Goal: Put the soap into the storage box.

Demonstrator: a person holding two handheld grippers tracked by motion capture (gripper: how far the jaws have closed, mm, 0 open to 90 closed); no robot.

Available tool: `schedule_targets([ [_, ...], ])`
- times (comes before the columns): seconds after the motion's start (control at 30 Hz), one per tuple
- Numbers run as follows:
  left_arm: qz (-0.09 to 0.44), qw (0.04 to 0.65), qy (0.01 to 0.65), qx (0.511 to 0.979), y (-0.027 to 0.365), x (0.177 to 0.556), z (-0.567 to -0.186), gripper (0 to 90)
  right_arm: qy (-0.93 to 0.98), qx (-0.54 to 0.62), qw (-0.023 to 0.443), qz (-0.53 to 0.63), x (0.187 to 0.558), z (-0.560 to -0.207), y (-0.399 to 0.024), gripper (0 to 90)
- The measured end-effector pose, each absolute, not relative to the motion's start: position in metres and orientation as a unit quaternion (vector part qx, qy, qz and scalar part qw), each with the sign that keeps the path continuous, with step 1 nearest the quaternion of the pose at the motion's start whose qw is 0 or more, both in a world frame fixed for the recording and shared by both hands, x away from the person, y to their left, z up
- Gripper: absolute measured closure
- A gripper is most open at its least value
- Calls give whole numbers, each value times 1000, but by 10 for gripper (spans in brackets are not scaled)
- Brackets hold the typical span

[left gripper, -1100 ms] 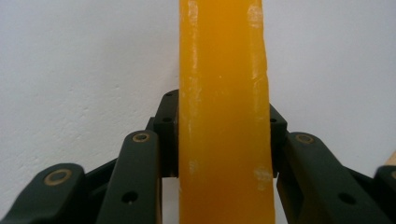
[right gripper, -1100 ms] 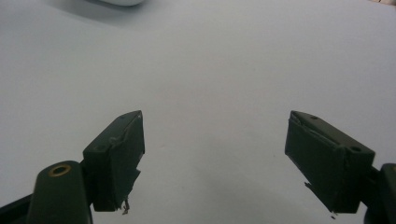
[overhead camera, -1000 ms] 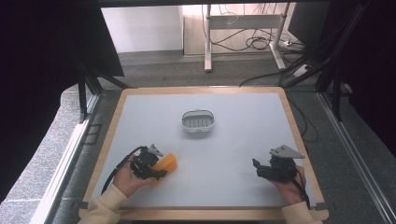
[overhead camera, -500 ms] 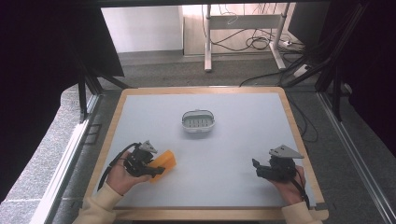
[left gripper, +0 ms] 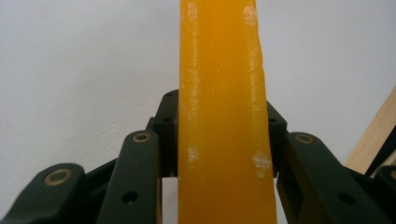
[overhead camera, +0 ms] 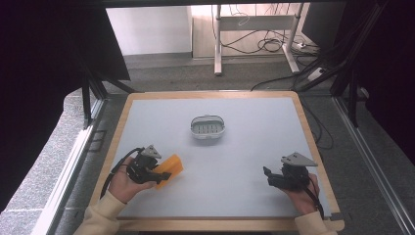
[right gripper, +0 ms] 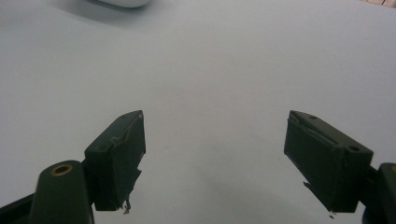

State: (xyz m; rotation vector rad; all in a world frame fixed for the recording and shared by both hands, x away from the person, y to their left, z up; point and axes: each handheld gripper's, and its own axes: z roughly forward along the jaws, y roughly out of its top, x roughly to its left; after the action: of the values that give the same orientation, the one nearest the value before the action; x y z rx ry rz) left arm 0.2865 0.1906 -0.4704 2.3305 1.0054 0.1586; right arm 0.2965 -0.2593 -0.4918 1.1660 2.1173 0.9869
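Observation:
An orange bar point(overhead camera: 171, 168) sits between the jaws of my left gripper point(overhead camera: 164, 175), near the front left of the grey mat. In the left gripper view the orange bar point(left gripper: 222, 93) stands on edge, and both pads of my left gripper point(left gripper: 222, 135) press its sides. Near the front right, my right gripper point(overhead camera: 268, 176) rests low over the mat, pointing left. In its own view, the right gripper point(right gripper: 215, 154) is open with bare mat between the fingertips. A small white oval dish point(overhead camera: 207, 128) with a ribbed grey inside sits at mid table.
The grey mat point(overhead camera: 254, 142) lies in a wooden frame point(overhead camera: 313, 147). A strip of that wooden edge point(left gripper: 373, 140) shows in the left gripper view. The white dish's rim point(right gripper: 123, 3) shows at the top of the right gripper view. Cables and desk legs lie beyond the table.
My left gripper has shifted slightly to the left with the orange bar still in it. The right gripper has stayed where it was.

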Motion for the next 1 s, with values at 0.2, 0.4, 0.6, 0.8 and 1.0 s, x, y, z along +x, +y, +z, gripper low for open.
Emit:
schedule_targets([
  [0.2, 65, 307, 376, 872, 190, 285, -467, 620, 780, 433, 255, 373, 293, -492, -260, 211],
  [0.4, 68, 317, 376, 868, 189, 291, -460, 620, 782, 428, 251, 378, 292, -492, -260, 212],
  [0.6, 65, 321, 370, 869, 190, 296, -454, 619, 781, 428, 253, 378, 292, -492, -259, 213],
  [0.8, 68, 326, 365, 869, 192, 302, -448, 619, 784, 426, 252, 374, 292, -493, -257, 213],
  [1.0, 68, 330, 364, 869, 191, 309, -444, 620, 784, 427, 252, 373, 292, -493, -258, 213],
])
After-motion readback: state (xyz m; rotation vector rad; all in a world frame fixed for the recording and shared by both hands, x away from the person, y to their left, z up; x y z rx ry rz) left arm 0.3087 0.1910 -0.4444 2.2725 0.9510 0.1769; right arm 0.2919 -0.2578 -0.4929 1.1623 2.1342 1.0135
